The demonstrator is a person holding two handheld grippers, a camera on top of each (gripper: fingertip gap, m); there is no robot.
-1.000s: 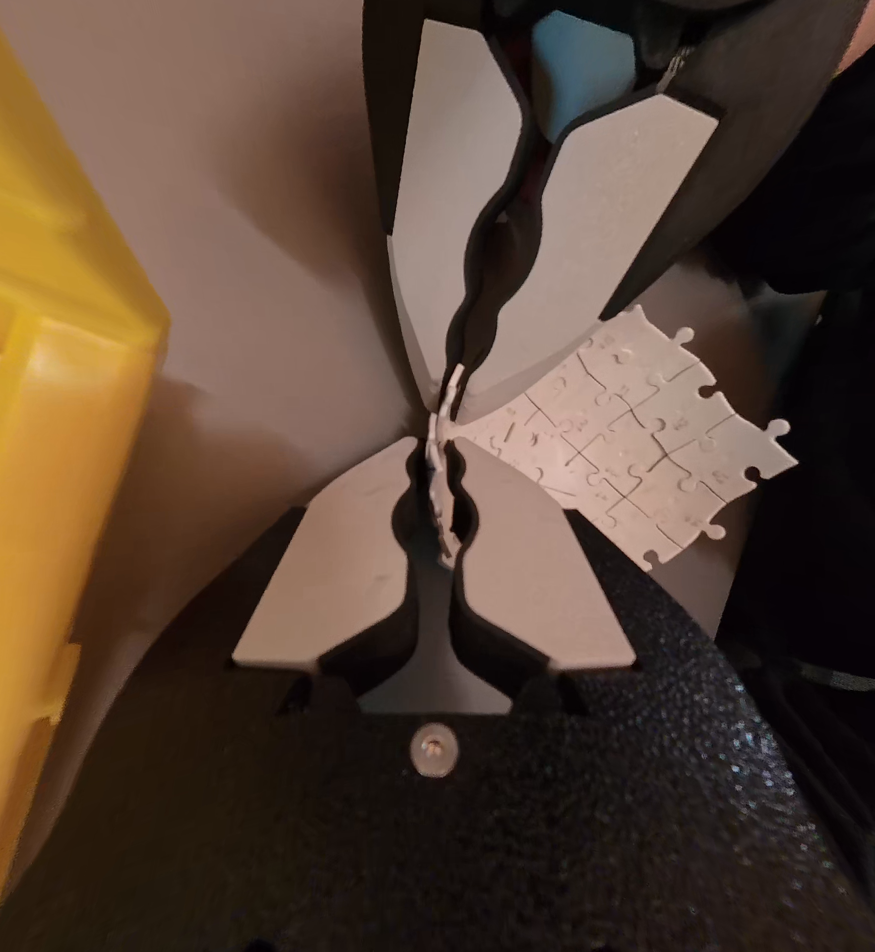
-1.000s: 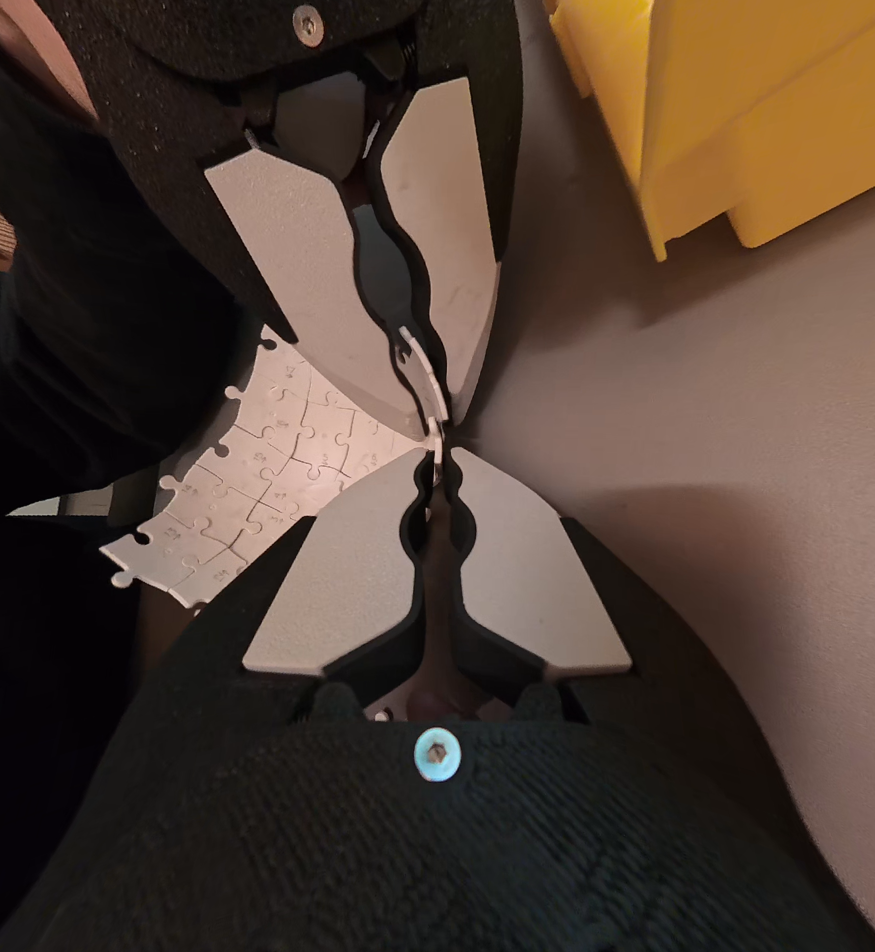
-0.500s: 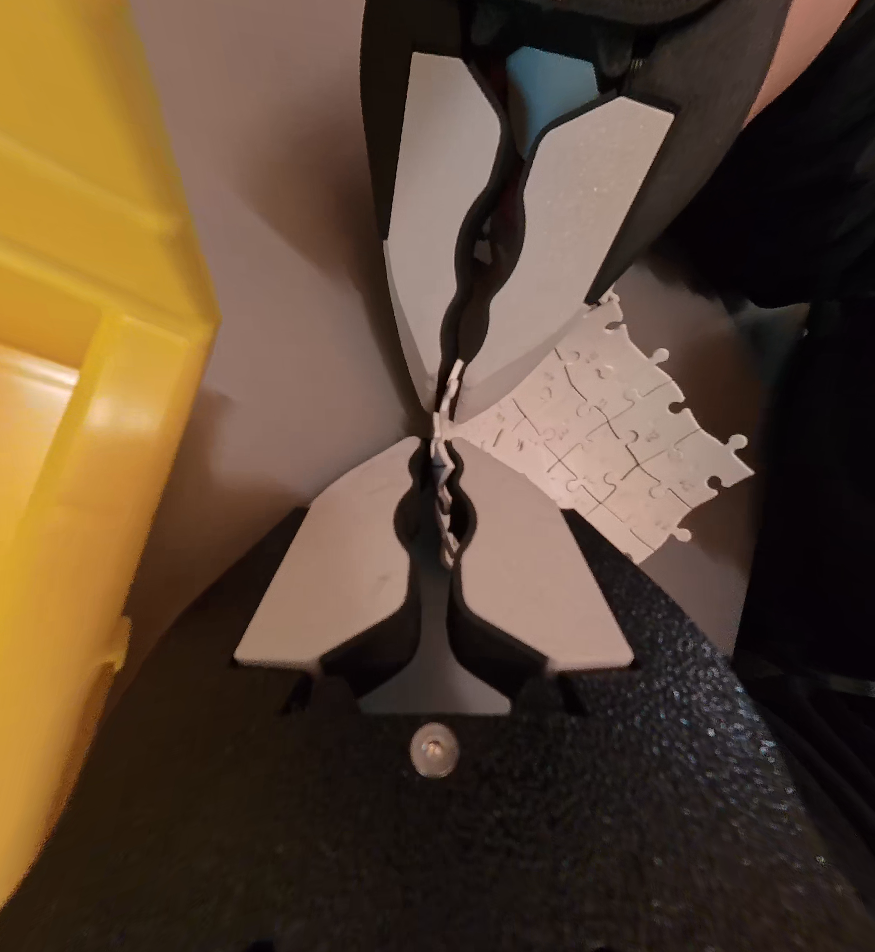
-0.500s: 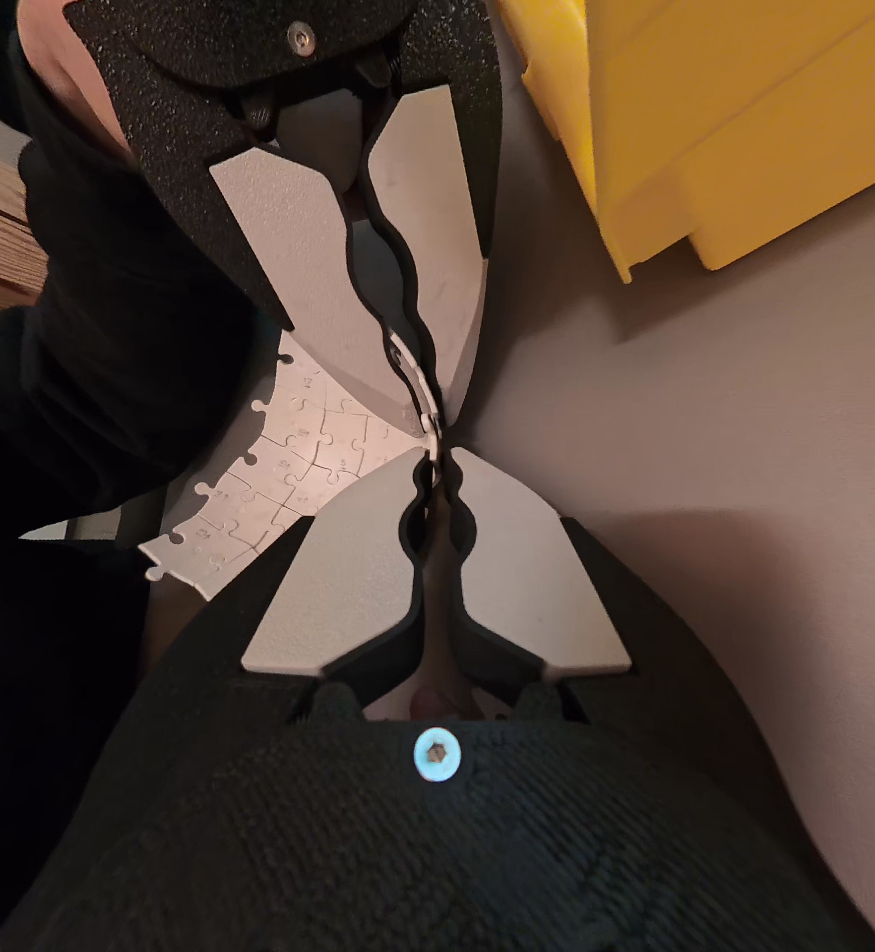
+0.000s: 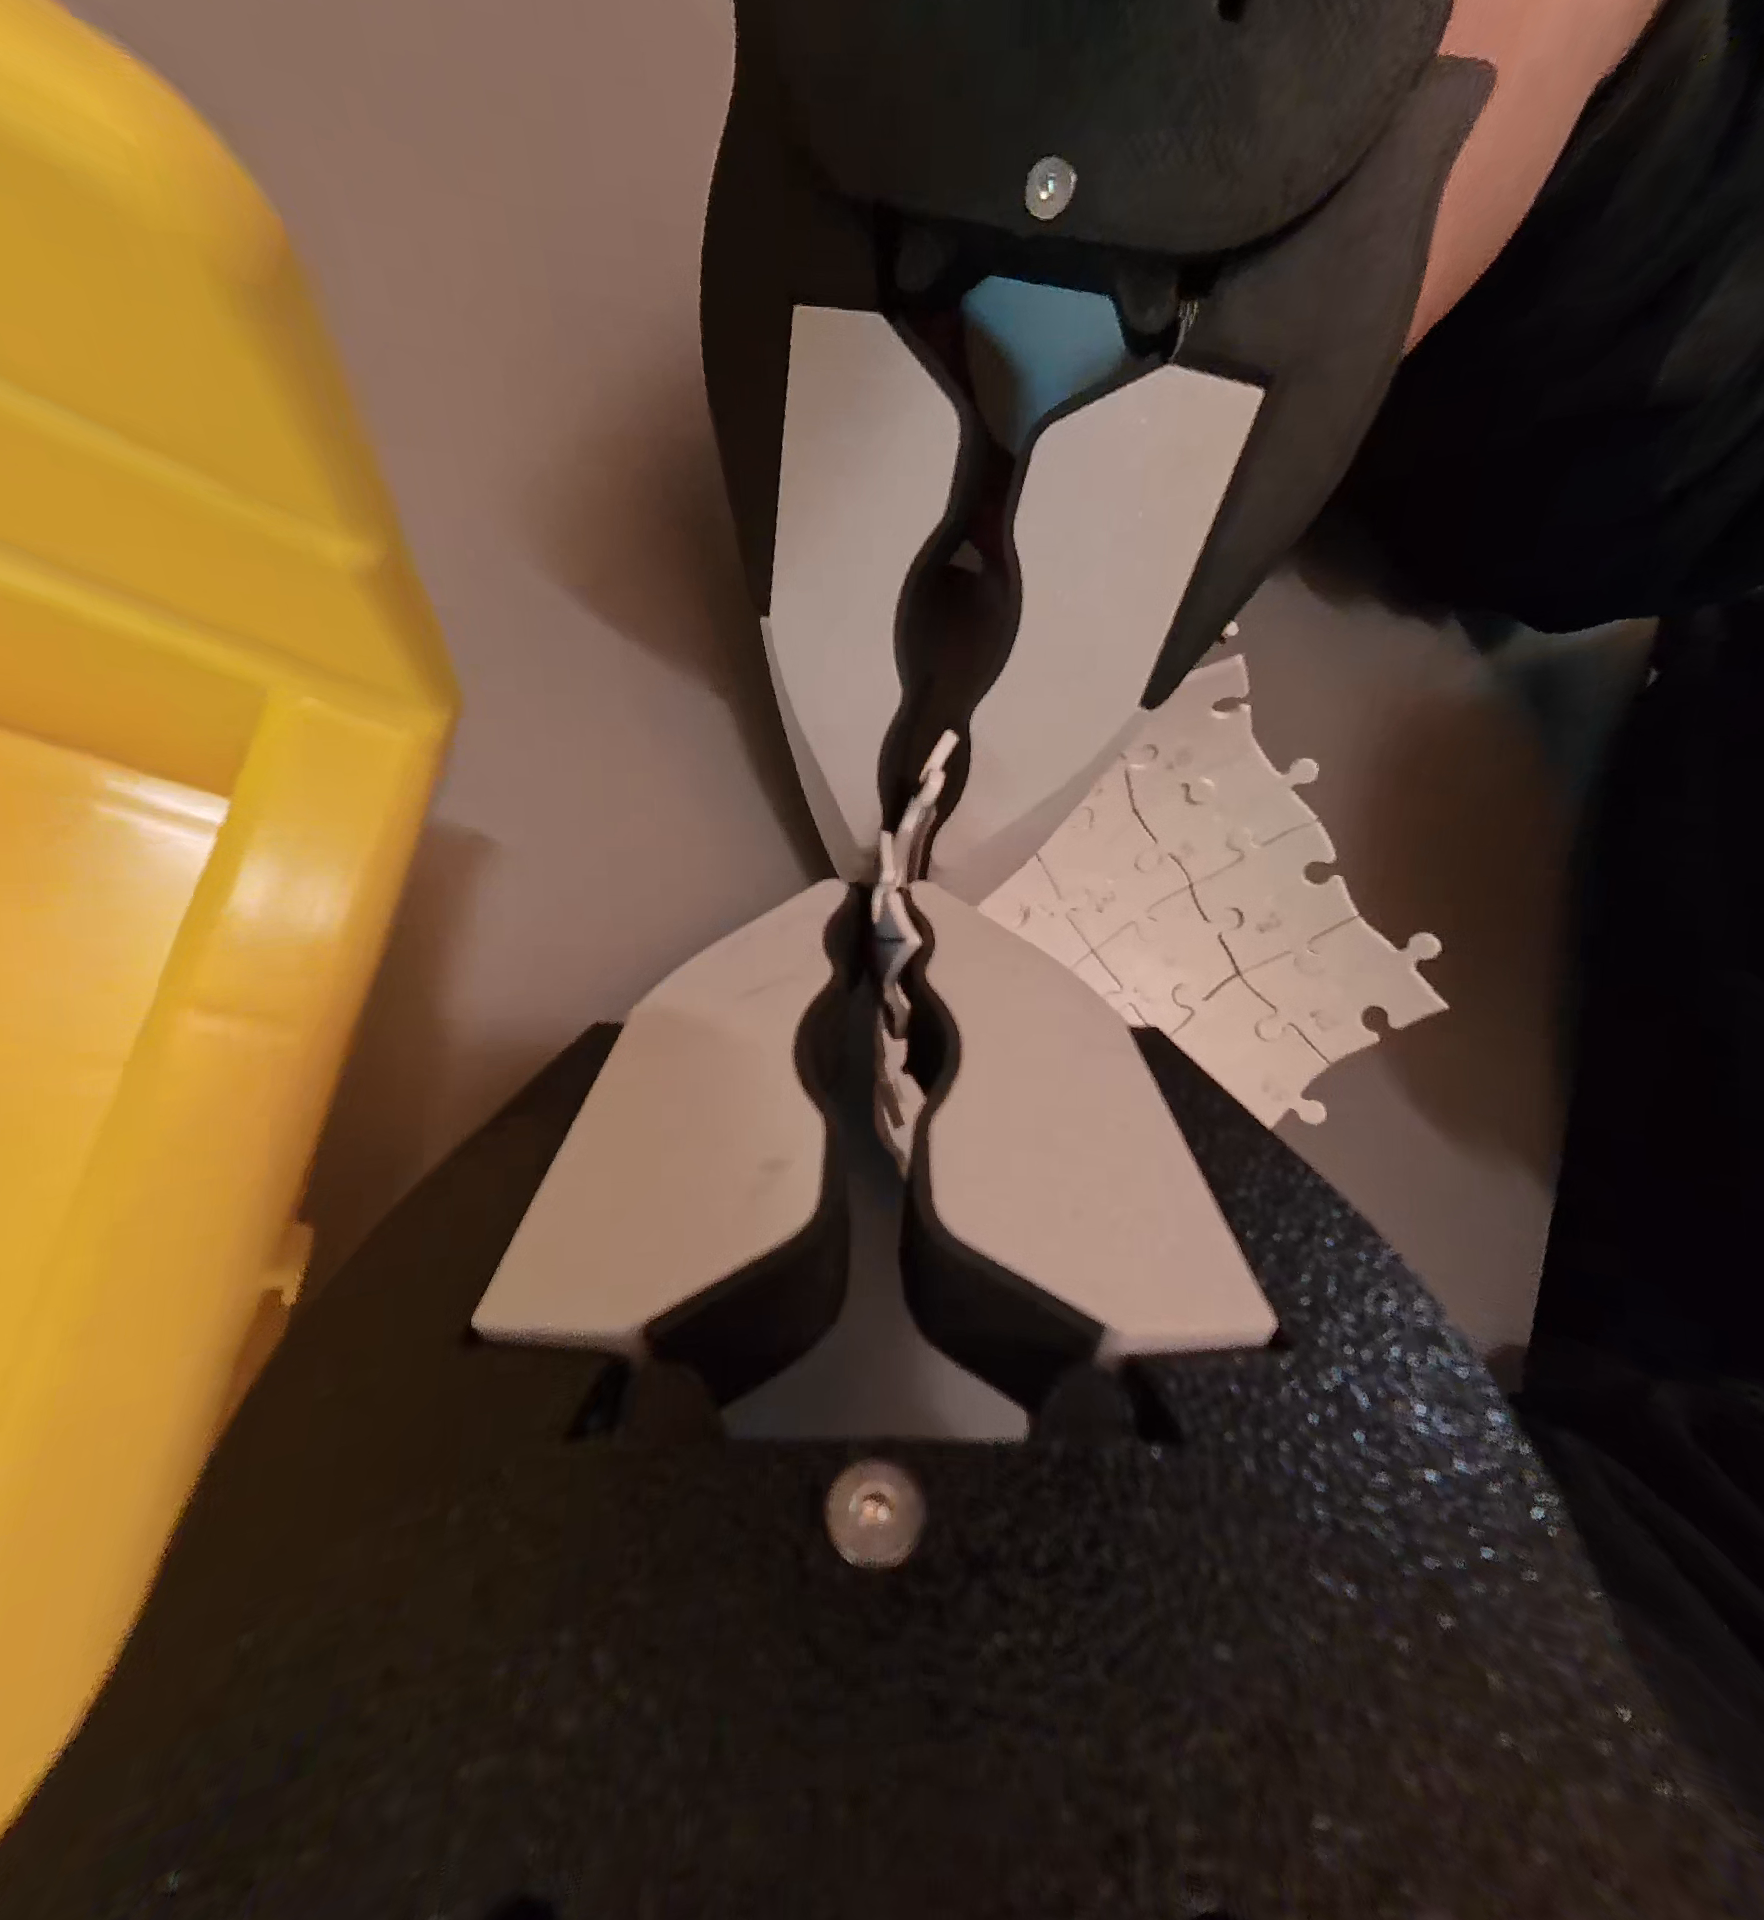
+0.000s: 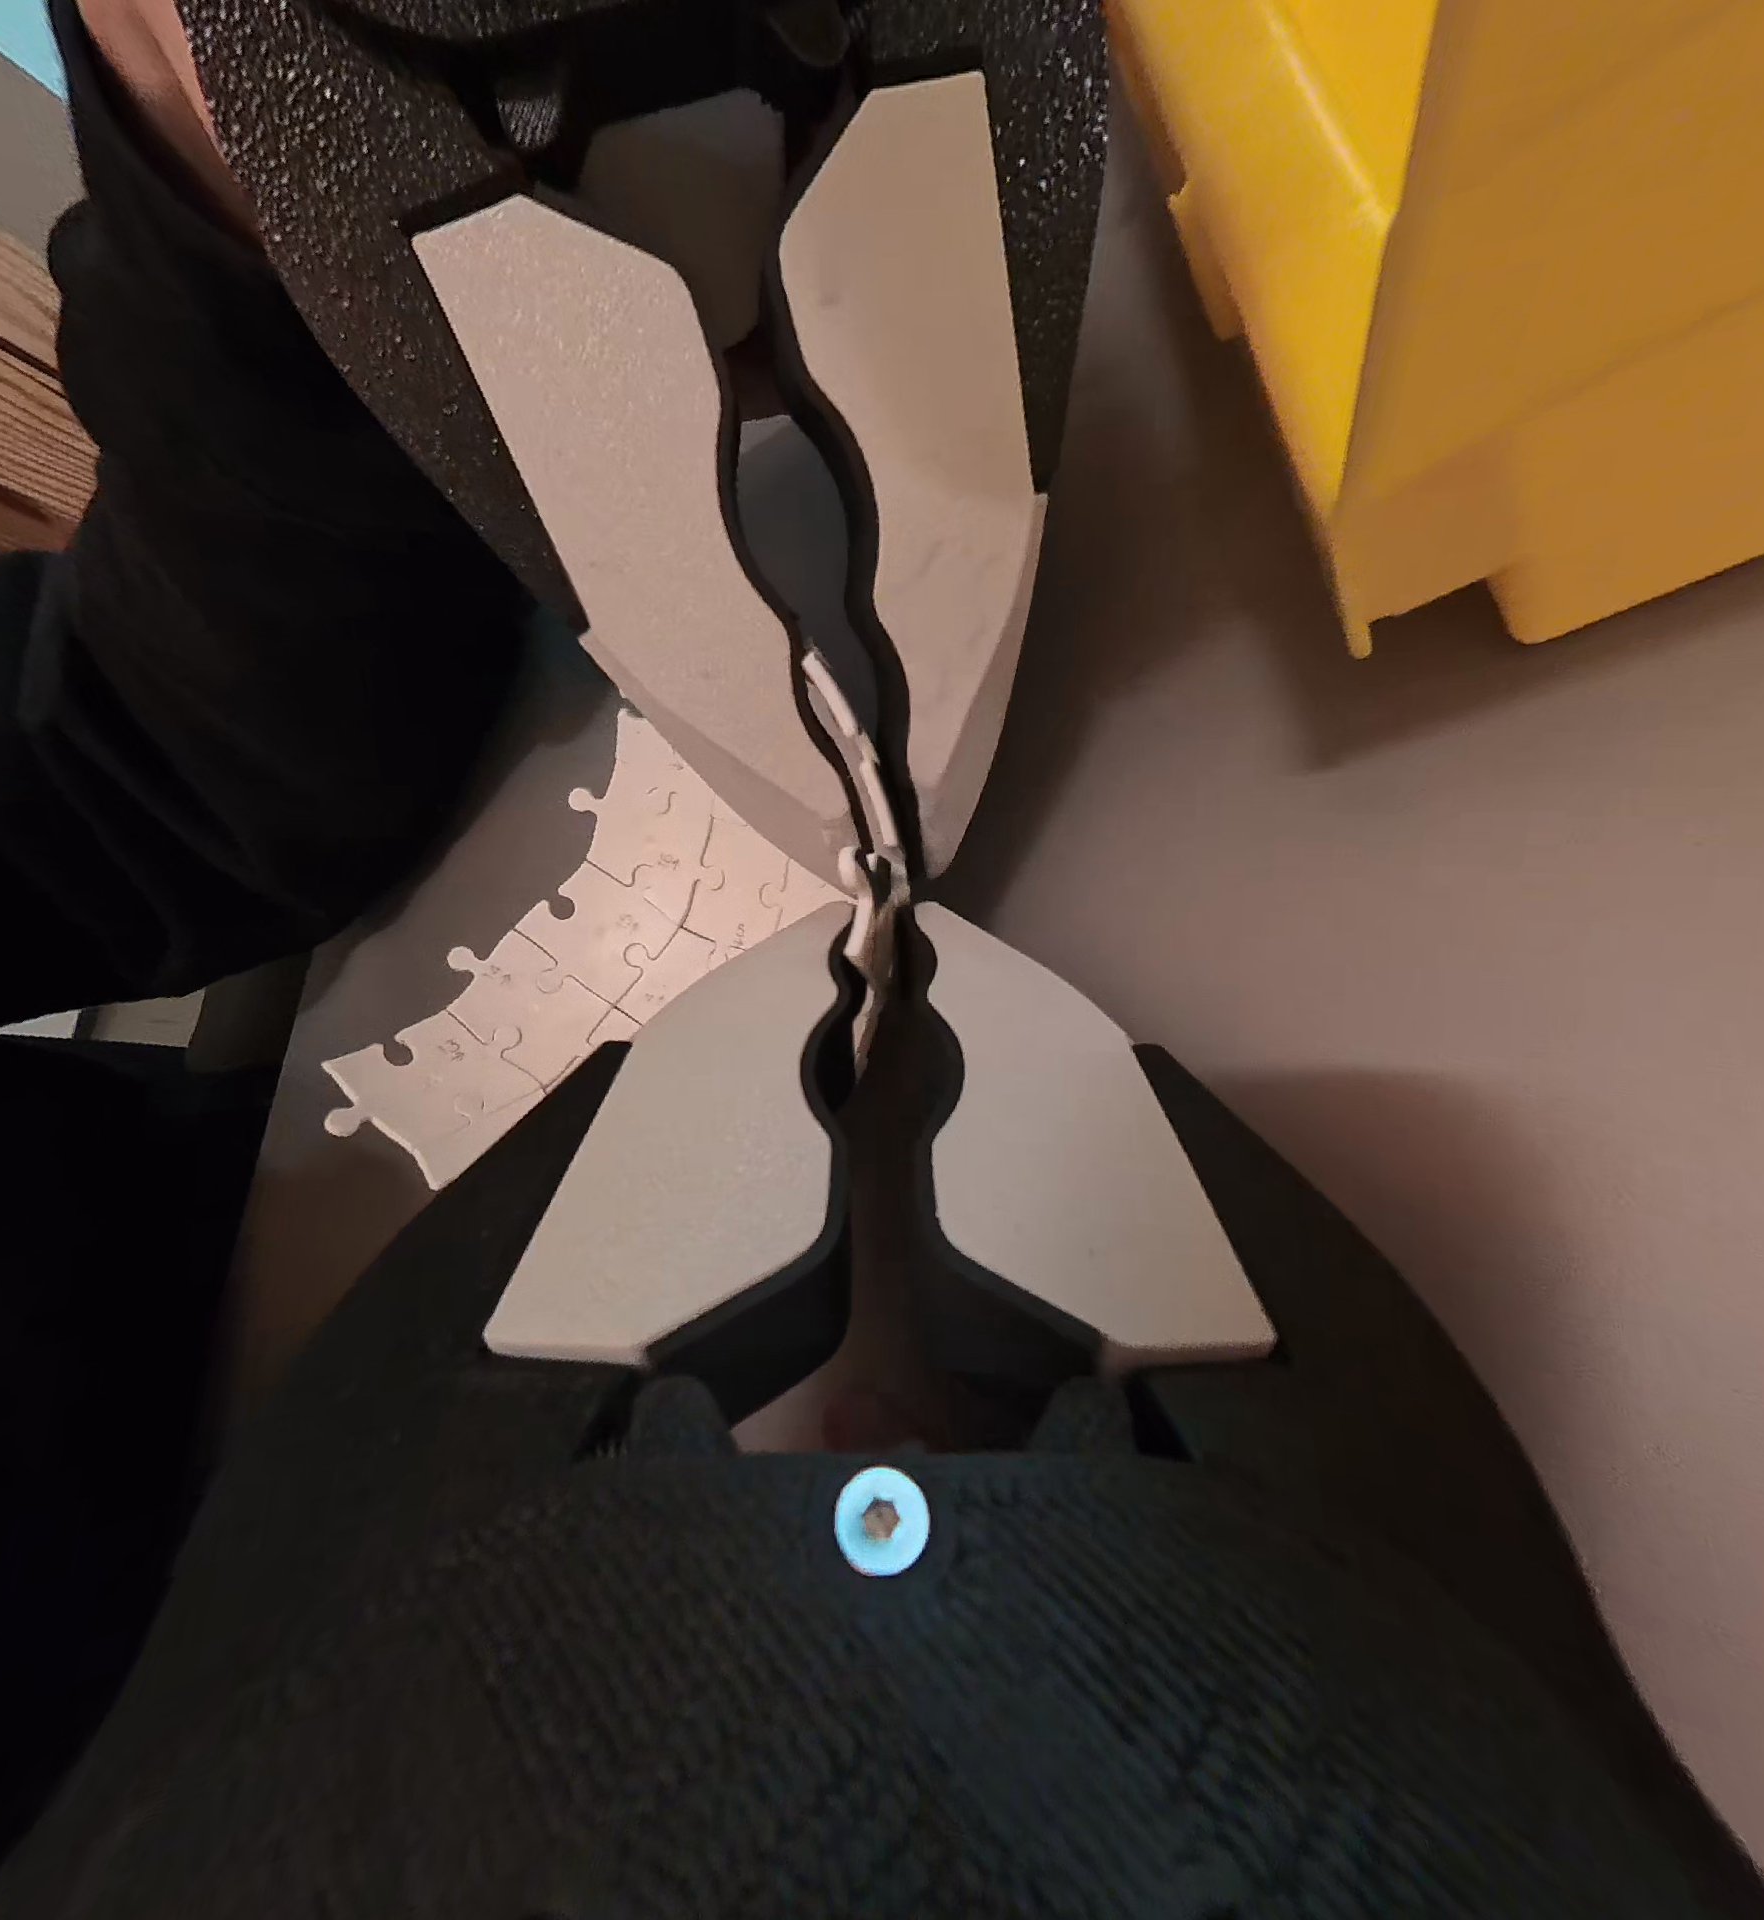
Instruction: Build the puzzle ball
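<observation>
White, curved and thin: the puzzle-ball panel (image 5: 1242, 914) hangs in mid-air above the grey tabletop (image 6: 1429, 935), a fan of interlocked pieces with knobs running along its free edge. The left gripper (image 5: 883, 940) has its jaws pinched narrow on one edge strip (image 5: 893, 1029) of that panel, seen edge-on between the pale fingers. Nose to nose with it comes the right gripper (image 6: 883, 914), jaws likewise squeezed nearly closed on white puzzle material (image 6: 870, 940). The two sets of tips almost touch. Whether the right gripper holds a separate piece or another part of the same panel cannot be told from these angles; the joint sits right where the tips meet, mostly hidden.

By the look of it, this is a mating step, one edge being pressed into another. To do it well, the two edges want to line up knob to socket before any push, with both strips following the same curve. Pressure should go straight across the seam, not twisting, since the plastic looks thin and a skewed shove could pop neighbouring joints open. Gripping this close to the seam is a good call.

A yellow plastic bin (image 5: 130, 831) stands off to the side, well clear of the work.
</observation>
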